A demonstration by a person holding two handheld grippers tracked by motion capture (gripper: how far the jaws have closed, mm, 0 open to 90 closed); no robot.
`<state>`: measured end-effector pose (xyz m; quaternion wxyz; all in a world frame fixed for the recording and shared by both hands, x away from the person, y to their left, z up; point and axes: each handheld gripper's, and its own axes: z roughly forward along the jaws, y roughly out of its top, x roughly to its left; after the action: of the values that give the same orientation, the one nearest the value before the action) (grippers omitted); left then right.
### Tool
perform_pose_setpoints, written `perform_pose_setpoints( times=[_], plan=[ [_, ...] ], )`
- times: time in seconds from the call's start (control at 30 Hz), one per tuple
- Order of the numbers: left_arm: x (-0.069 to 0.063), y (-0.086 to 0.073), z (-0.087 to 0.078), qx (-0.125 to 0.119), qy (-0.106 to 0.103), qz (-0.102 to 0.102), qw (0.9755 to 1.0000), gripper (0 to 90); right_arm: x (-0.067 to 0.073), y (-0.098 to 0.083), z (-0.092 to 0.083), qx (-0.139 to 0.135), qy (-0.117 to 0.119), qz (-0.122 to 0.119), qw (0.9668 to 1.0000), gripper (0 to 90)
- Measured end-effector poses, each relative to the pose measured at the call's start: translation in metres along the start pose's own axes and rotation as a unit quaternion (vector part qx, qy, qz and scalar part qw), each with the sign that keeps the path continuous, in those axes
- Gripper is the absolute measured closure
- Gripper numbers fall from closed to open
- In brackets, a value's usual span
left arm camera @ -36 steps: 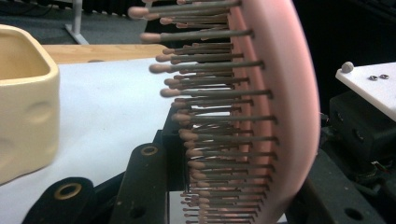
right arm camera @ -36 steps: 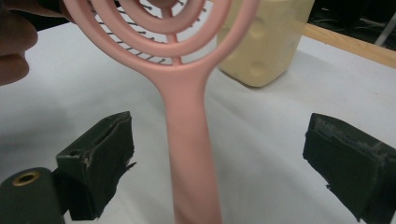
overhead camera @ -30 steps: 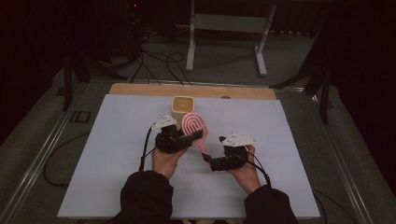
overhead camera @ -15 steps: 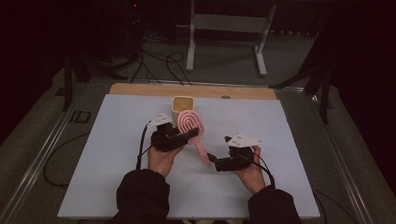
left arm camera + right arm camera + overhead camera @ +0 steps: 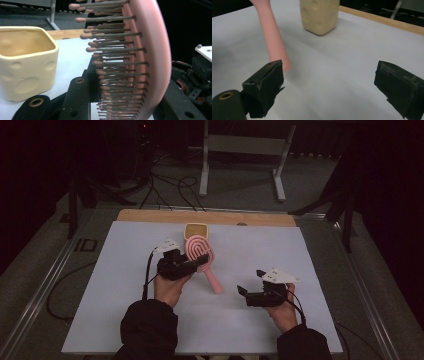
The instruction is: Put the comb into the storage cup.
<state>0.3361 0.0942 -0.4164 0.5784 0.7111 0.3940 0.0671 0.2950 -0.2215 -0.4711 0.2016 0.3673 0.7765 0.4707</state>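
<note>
Hairbrush (image 5: 199, 251) between left gripper (image 5: 200, 262) jaws (clamped)

Only one mark readable anywhere: on the metal frame rail (image 5: 86, 245) left of the white table sheet, in the high view, two dark characters, perhaps "ID", too small and dim to be sure. No lettering, brand, number or sign legible in the left gripper view or the right gripper view.
</note>
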Motion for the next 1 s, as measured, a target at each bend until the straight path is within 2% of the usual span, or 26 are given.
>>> perform_pose_setpoints(
  times=[0.17, 0.37, 0.53, 0.73, 1.0],
  plan=[
    [0.001, 0.002, -0.003, 0.0, 0.004, 0.003, 1.0, 64.1, -0.006, -0.006, -0.01, -0.021, -0.003, 0.004, 0.9998, 8.3],
    [0.004, 0.005, -0.007, -0.001, 0.006, 0.004, 1.0, 64.1, -0.005, -0.012, -0.017, -0.029, -0.004, -0.004, 0.9996, 8.3],
    [0.005, 0.008, -0.009, -0.001, 0.009, 0.008, 0.9999, 64.1, -0.006, -0.021, -0.023, -0.044, -0.004, -0.001, 0.999, 8.4],
    [0.009, 0.011, -0.011, 0.001, 0.009, 0.005, 0.9999, 64.1, -0.008, -0.03, -0.027, -0.053, -0.003, 0.013, 0.9985, 8.4],
    [0.013, 0.019, -0.018, -0.004, 0.011, 0.01, 0.9999, 64.1, -0.006, -0.037, -0.027, -0.055, -0.005, 0.014, 0.9984, 8.6]
  ],
)
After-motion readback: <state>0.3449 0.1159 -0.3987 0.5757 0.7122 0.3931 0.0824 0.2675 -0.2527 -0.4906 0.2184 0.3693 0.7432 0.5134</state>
